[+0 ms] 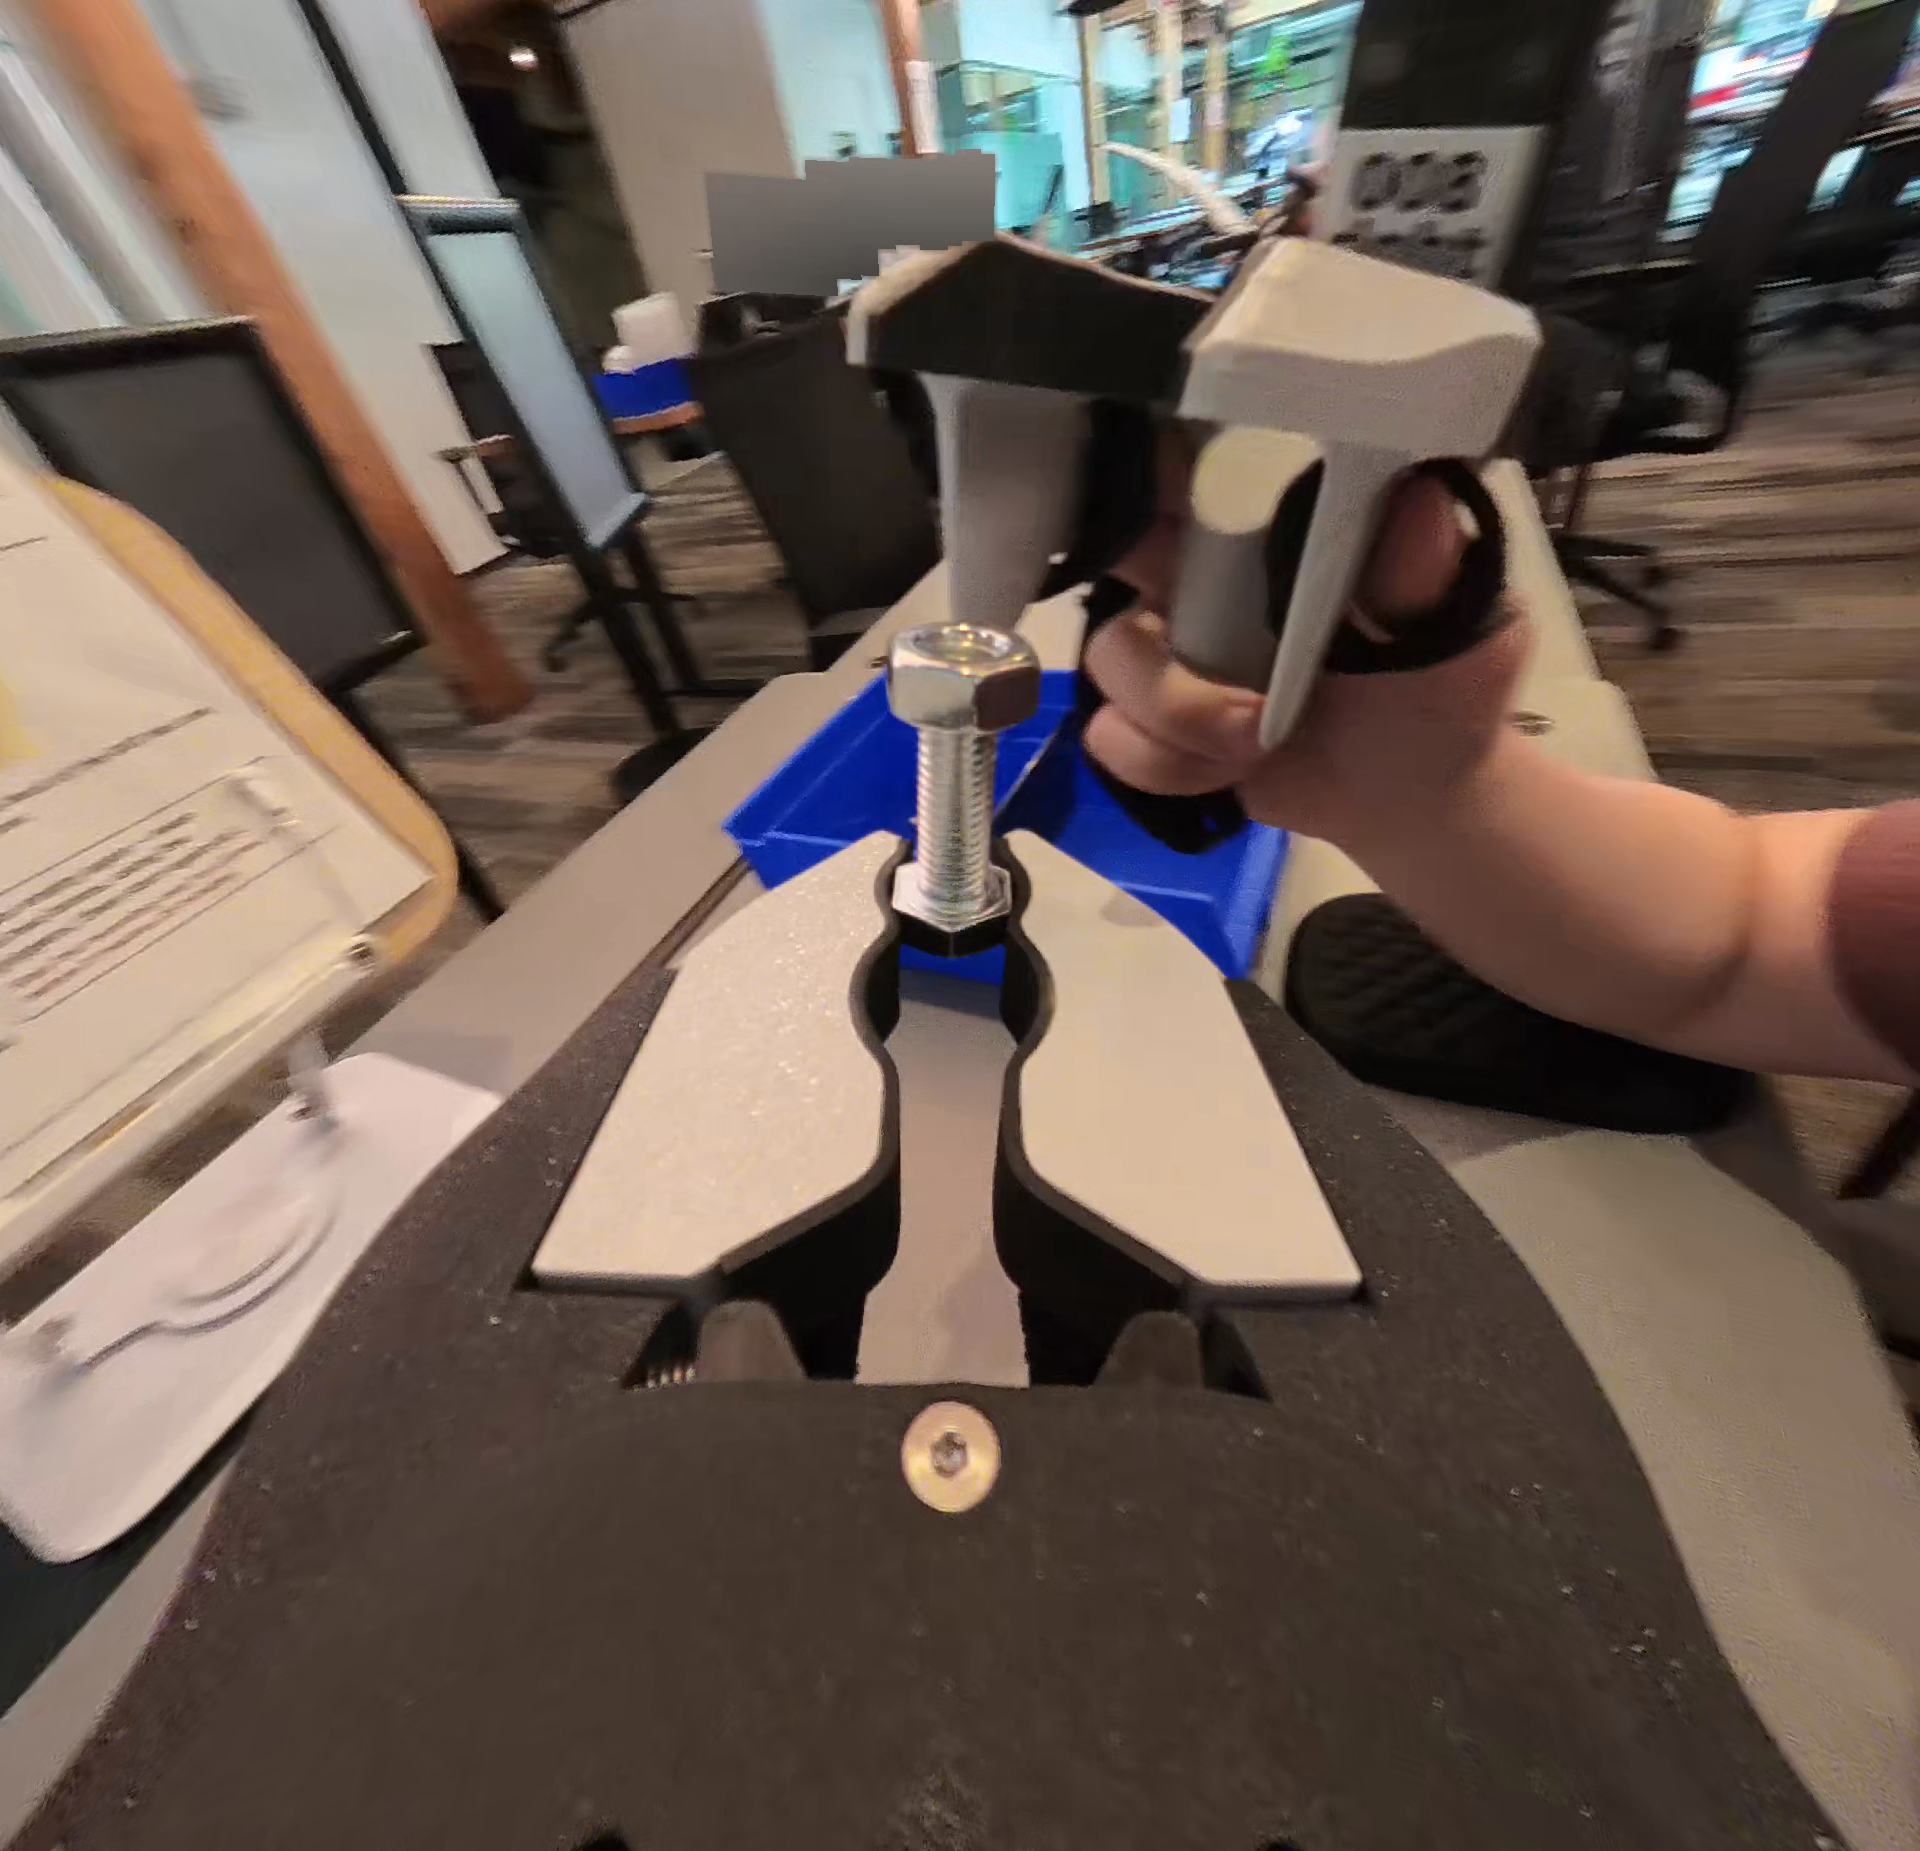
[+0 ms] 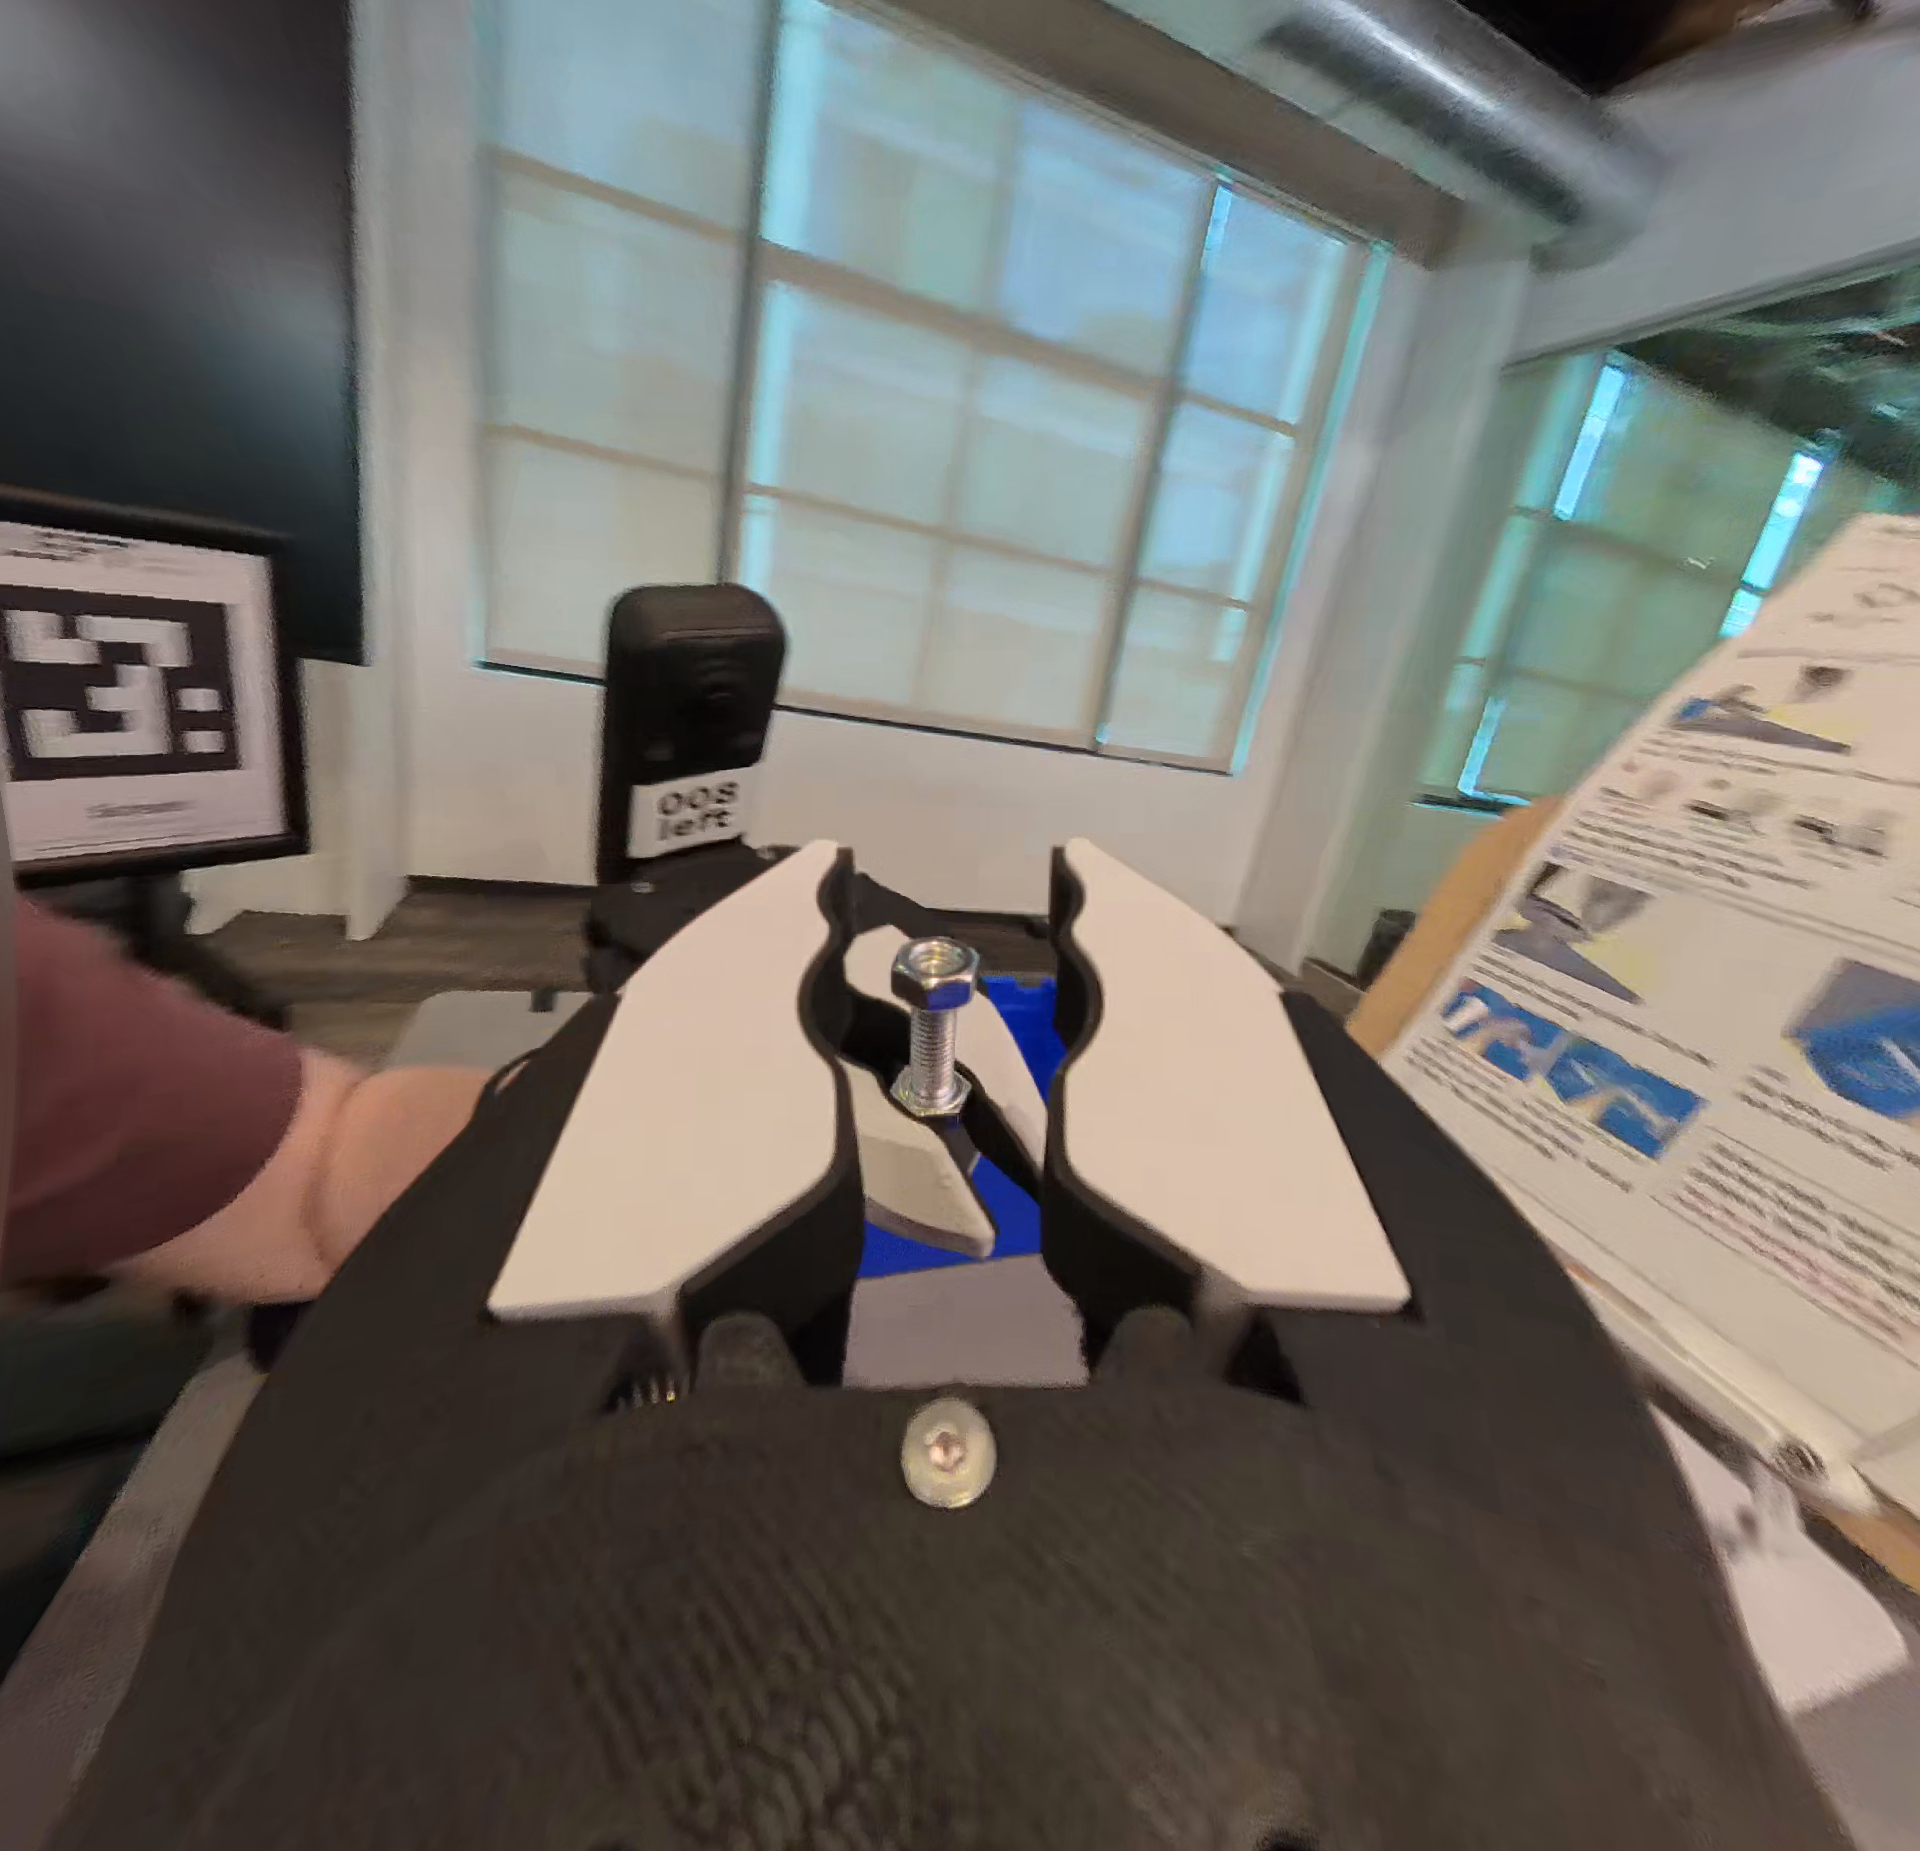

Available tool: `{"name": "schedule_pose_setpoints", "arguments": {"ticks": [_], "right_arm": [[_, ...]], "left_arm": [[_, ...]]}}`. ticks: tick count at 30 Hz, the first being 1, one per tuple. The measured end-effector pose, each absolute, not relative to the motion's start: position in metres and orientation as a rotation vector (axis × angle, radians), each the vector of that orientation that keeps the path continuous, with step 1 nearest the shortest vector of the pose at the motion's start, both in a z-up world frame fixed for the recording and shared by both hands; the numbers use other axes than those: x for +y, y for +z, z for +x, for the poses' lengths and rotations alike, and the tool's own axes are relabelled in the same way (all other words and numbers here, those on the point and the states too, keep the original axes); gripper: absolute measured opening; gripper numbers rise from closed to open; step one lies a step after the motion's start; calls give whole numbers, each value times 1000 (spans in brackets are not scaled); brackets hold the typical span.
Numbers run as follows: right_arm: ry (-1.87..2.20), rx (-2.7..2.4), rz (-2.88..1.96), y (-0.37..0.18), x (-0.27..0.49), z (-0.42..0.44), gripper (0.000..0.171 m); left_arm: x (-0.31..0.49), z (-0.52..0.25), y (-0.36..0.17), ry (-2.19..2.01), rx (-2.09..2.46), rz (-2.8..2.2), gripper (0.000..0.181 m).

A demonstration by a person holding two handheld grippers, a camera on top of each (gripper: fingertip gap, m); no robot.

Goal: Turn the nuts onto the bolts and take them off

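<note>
My left hand-held gripper [image 1: 951,902] is clenched on the lower end of the bolt [image 1: 953,814], the finger tips pinching at the hex piece there, which I take to be the bolt's head [image 1: 951,908]. The shank stands upright with the nut [image 1: 963,677] sitting at its very top, at twelve o'clock from the tips. In the right wrist view my right hand-held gripper [image 2: 948,892] is released, its fingers spread to either side of the nut and not touching it. The blue bin [image 1: 831,793] lies on the grey bench [image 1: 582,980] directly below. The main risk I see is the nut: it looks to be on by only its last threads, so a clumsy closing of the right fingers could knock it off or cock it on the thread. If I close off-centre, at one or eleven o'clock, the sideways push could also pivot the bolt in the left grip, which holds only a thin hex. A dropped nut would probably land in the bin, but it could bounce off the bench.
</note>
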State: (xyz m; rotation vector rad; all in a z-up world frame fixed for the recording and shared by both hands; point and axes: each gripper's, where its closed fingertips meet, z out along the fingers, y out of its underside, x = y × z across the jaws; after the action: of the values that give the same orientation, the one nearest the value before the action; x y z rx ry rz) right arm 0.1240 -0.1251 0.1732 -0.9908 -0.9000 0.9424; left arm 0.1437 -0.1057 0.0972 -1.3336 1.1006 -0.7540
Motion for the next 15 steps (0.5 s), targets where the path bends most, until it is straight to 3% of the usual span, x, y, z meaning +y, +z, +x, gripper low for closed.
{"name": "schedule_pose_setpoints", "arguments": {"ticks": [5, 8, 10, 15], "right_arm": [[877, -889, -1130, 150, -111, 105, 39], [850, -915, -1165, 141, -108, 101, 18], [877, -928, -1137, 143, -112, 100, 18], [1202, -1231, -1013, 141, -151, 104, 18]], "left_arm": [[-92, 138, 95, -635, 1037, -1366, 14], [-93, 137, 96, -618, 1037, -1366, 14], [-97, 139, 97, -650, 1050, -1357, 14], [-135, 151, 94, -889, 1305, -1279, 14]]}}
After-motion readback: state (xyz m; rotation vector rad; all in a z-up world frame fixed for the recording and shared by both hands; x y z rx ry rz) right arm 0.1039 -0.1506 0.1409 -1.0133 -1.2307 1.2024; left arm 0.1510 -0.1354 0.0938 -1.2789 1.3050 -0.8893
